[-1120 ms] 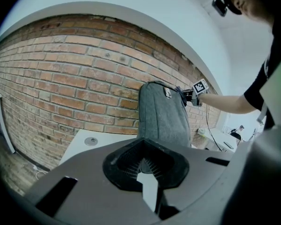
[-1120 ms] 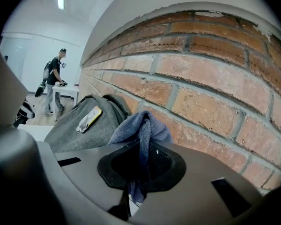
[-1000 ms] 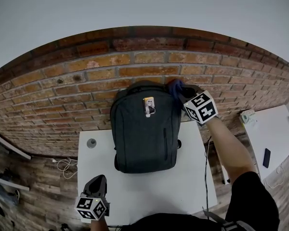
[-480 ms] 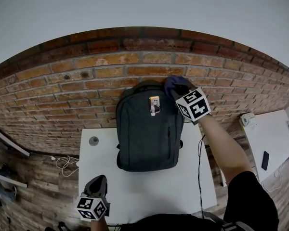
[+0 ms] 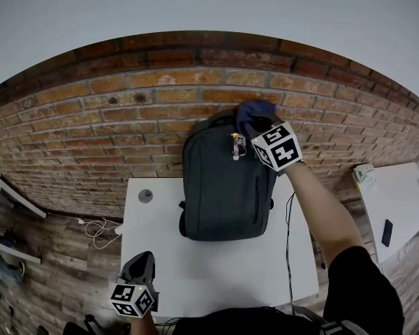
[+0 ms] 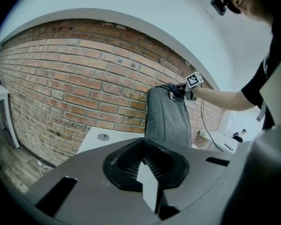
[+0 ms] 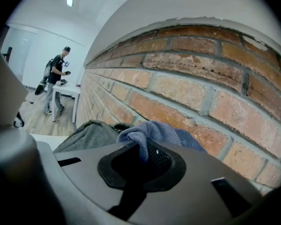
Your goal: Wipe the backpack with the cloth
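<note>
A dark grey backpack (image 5: 227, 187) stands upright on the white table (image 5: 195, 271), leaning against the brick wall. My right gripper (image 5: 255, 130) is at its top right corner, shut on a blue cloth (image 5: 255, 112) that lies against the bag's top. In the right gripper view the cloth (image 7: 154, 132) bunches out of the gripper (image 7: 140, 161), with the backpack's top (image 7: 91, 135) beyond. My left gripper (image 5: 140, 267) hangs at the table's front left edge, apart from the bag and holding nothing. From the left gripper view (image 6: 147, 170) the backpack (image 6: 167, 118) stands ahead.
A small round grey object (image 5: 145, 196) lies on the table left of the bag. A black cable (image 5: 290, 222) hangs off the table's right side. A second white table (image 5: 398, 201) with a dark phone (image 5: 387, 232) stands at right. Cables (image 5: 98, 227) lie on the floor.
My right gripper has slid the cloth leftward, from the backpack's top right corner onto its top. The left gripper has stayed put.
</note>
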A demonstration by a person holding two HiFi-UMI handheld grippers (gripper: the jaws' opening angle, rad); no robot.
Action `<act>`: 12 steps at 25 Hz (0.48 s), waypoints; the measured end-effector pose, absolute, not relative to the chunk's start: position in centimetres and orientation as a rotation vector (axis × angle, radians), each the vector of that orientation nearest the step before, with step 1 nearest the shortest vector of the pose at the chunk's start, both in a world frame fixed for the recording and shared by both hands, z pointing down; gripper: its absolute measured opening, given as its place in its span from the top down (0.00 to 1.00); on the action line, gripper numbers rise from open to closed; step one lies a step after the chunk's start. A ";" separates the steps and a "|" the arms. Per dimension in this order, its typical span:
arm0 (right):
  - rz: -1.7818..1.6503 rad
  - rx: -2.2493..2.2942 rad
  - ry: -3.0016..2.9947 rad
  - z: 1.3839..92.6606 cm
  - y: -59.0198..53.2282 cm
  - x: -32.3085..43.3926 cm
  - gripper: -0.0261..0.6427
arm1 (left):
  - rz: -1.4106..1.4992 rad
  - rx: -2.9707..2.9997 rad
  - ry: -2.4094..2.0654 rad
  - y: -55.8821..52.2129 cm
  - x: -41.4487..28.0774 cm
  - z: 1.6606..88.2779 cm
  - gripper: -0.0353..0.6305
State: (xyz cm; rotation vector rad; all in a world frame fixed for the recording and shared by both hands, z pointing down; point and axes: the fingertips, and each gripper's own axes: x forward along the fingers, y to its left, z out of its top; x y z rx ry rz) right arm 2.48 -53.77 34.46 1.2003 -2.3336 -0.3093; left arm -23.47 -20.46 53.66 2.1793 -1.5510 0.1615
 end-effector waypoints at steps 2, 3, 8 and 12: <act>-0.305 1.190 -2.346 34.4 -53.7 1.2 0.93 | 0.159 2.170 -1.565 -20.0 -24.3 53.7 0.95; -0.306 1.180 -2.352 34.4 -53.7 0.5 0.93 | 0.158 2.166 -1.573 -19.8 -24.6 53.6 0.95; -0.338 1.123 -2.351 34.7 -53.6 -3.1 0.93 | 0.152 2.144 -1.602 -18.9 -26.3 53.7 0.95; -0.335 1.103 -2.347 35.1 -53.6 -5.4 0.93 | 0.145 2.123 -1.627 -18.7 -27.9 53.7 0.95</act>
